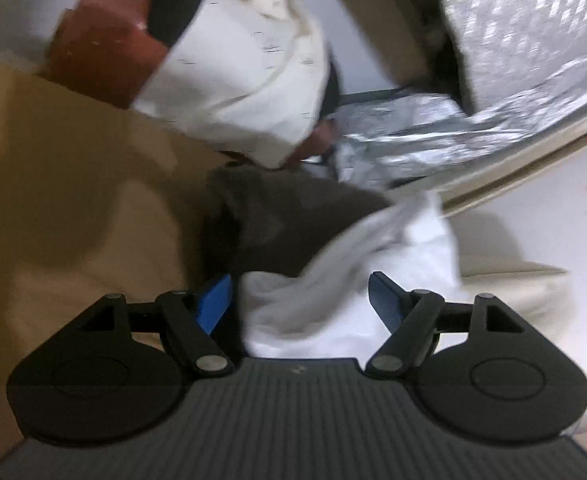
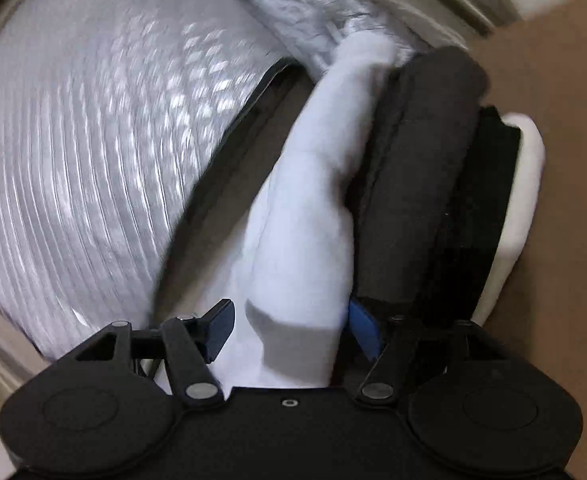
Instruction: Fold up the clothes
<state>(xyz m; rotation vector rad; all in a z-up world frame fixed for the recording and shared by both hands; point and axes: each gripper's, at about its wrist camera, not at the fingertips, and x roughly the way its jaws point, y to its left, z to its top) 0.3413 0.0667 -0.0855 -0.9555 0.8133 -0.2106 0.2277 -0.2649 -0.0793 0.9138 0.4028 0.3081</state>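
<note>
My left gripper (image 1: 299, 300) gapes around a white cloth (image 1: 349, 280); my right gripper (image 2: 291, 326) straddles it too (image 2: 305, 216), contact unclear, wedged between silver liner (image 2: 85, 128) and dark cloth (image 2: 421, 168). No writing readable.

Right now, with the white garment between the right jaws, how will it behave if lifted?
Probably floppy: the white garment already sags in soft folds. Likely light for its size, being thin cloth. It may drag the dark garment lying against it.
</note>
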